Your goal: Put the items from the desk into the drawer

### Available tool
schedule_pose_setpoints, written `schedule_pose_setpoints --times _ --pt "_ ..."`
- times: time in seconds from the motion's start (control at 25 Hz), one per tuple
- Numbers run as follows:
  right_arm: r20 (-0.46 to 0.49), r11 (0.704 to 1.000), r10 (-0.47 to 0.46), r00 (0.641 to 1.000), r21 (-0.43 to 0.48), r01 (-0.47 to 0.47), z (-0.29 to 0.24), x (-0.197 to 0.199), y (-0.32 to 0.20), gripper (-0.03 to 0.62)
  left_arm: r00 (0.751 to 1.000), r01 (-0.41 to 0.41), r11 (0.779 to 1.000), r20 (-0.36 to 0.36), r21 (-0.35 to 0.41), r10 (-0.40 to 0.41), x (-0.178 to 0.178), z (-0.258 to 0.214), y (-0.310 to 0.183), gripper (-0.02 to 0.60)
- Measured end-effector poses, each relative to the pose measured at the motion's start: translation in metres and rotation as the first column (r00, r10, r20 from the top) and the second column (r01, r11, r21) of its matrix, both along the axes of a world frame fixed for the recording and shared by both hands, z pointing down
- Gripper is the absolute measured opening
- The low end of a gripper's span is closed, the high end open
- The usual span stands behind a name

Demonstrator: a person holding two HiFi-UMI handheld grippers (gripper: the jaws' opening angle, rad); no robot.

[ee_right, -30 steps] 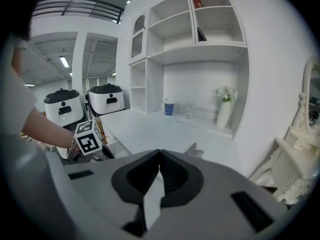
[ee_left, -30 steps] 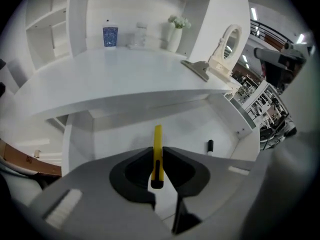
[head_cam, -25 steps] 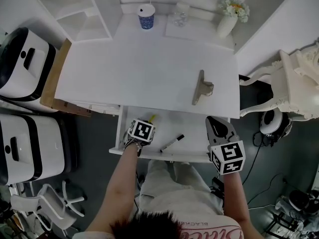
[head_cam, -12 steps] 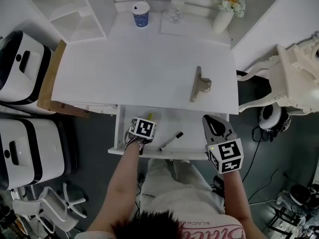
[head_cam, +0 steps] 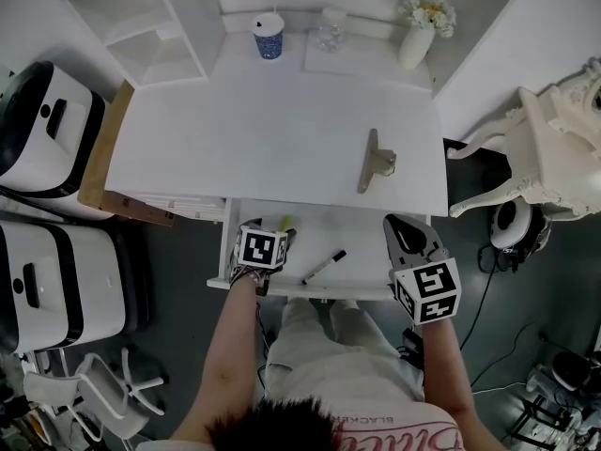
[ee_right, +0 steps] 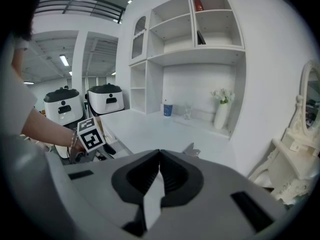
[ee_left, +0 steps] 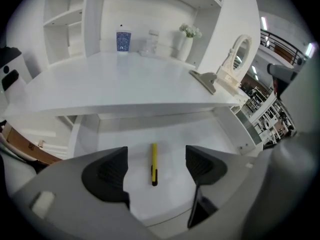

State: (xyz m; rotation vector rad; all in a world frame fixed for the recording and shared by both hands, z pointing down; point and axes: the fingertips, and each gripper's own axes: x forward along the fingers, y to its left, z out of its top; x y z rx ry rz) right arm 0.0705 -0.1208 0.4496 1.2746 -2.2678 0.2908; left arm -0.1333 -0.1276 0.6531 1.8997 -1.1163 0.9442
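The left gripper, its jaws just opening wide, is hanging over the yellow pen, which is lying loose in the drawer. The tan clip is waiting on the desk, long axis near-to-far, beyond the nearer, empty, closed right gripper.

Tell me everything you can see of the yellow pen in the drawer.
The yellow pen is slim and straight, plastic-looking, with a black section at its near end. It lies flat on the white floor of the open drawer, touching nothing else. The left gripper, whose jaws have just been opening, stands clear above it.
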Motion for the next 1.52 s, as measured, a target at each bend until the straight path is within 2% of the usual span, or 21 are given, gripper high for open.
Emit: schedule_pose_setpoints --times 0.2,0.32,0.48,0.6,0.68,0.72,0.8,0.88,1.0,1.16,1.28,1.52 --pt "0.02 0.999 0.011 1.0 0.045 -0.011 -0.016 0.004 -0.005 0.008 0.999 0.036 0.996 -0.023 0.079 -0.034 -0.008 -0.039 -0.008 0.364" --pt "0.033 0.997 0.026 0.999 0.074 -0.029 -0.028 0.008 -0.009 0.009 0.997 0.068 0.986 -0.057 0.15 -0.06 -0.011 -0.07 -0.016 0.362" --pt "0.051 0.992 0.053 0.997 0.116 -0.058 -0.045 0.014 -0.015 0.008 0.993 0.086 0.962 -0.096 0.26 -0.063 -0.011 -0.117 -0.03 0.362" --pt "0.057 0.987 0.068 0.996 0.143 -0.075 -0.056 0.015 -0.015 0.008 0.989 0.097 0.928 -0.136 0.359 -0.051 -0.012 -0.155 -0.039 0.353" --pt "0.056 0.983 0.075 0.996 0.164 -0.084 -0.064 0.014 -0.016 0.008 0.982 0.121 0.895 -0.183 0.429 -0.045 -0.013 -0.182 -0.045 0.295" --pt "0.055 0.981 0.08 0.995 0.174 -0.089 -0.068 0.014 -0.016 0.008 0.979 0.131 0.876 -0.199 0.464 -0.041 -0.013 -0.194 -0.047 0.242" --pt "0.056 0.976 0.095 0.994 0.194 -0.104 -0.076 0.014 -0.016 0.008 0.978 0.142 0.835 -0.207 0.532 -0.034 -0.017 -0.215 -0.051 0.085" --pt "0.059 0.97 0.113 0.992 0.211 -0.123 -0.083 0.013 -0.016 0.008 0.976 0.149 0.807 -0.216 0.571 -0.028 -0.021 -0.231 -0.054 0.009" --pt "0.063 0.961 0.144 0.988 0.231 -0.154 -0.09 0.011 -0.016 0.008 0.967 0.152 0.786 -0.253 0.599 0.006 -0.023 -0.25 -0.058 0.009" --pt "0.069 0.951 0.177 0.982 0.246 -0.189 -0.095 0.007 -0.012 0.008 0.974 0.126 0.75 -0.226 0.65 0.032 -0.022 -0.267 -0.068 0.009" --pt "0.073 0.945 0.192 0.979 0.255 -0.204 -0.098 0.01 -0.01 0.008 0.975 0.12 0.73 -0.219 0.673 0.042 -0.015 -0.278 -0.073 0.009" --pt "0.091 0.937 0.208 0.974 0.267 -0.225 -0.101 0.035 -0.012 0.008 0.974 0.118 0.722 -0.221 0.682 0.05 0.011 -0.286 -0.077 0.009"
